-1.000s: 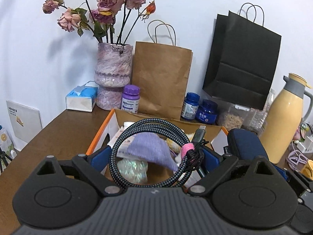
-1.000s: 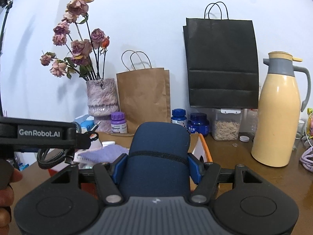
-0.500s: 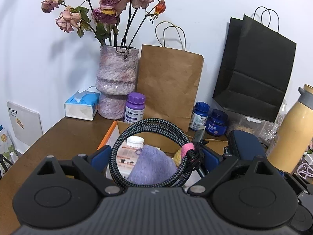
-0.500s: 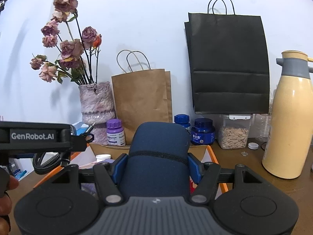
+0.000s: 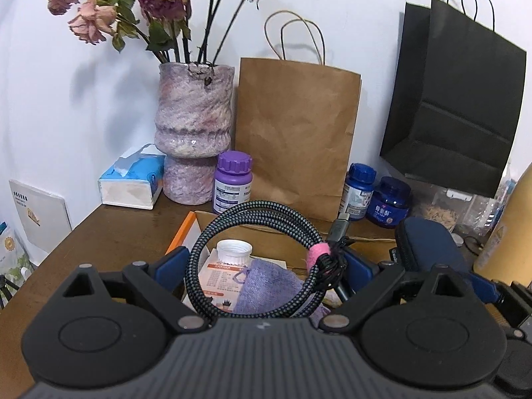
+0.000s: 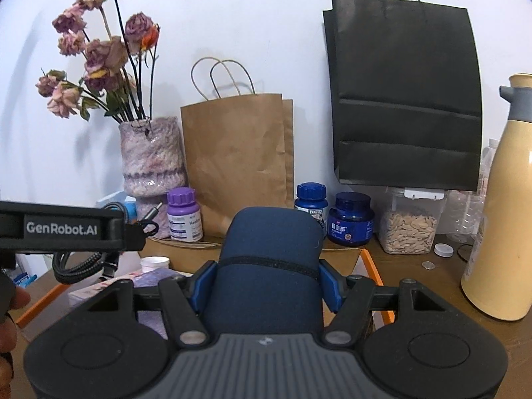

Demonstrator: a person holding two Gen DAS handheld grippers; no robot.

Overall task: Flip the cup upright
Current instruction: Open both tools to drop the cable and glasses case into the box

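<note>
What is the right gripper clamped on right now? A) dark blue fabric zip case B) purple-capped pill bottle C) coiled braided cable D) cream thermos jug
A: in the right wrist view the right gripper has its blue pads pressed against both sides of the dark blue fabric zip case; the coiled braided cable sits in the left gripper.

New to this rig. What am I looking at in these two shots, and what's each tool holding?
No robot arm: a person carries a two-finger tool in each hand, each with a fisheye camera looking along its fingers. In the left view, the left tool grips a coiled cable. In the right view, the right tool grips a dark blue case. Below both is an open box on a wooden table. Behind stand a vase, paper bags, bottles and a cream flask. I see no cup to flip.
</note>
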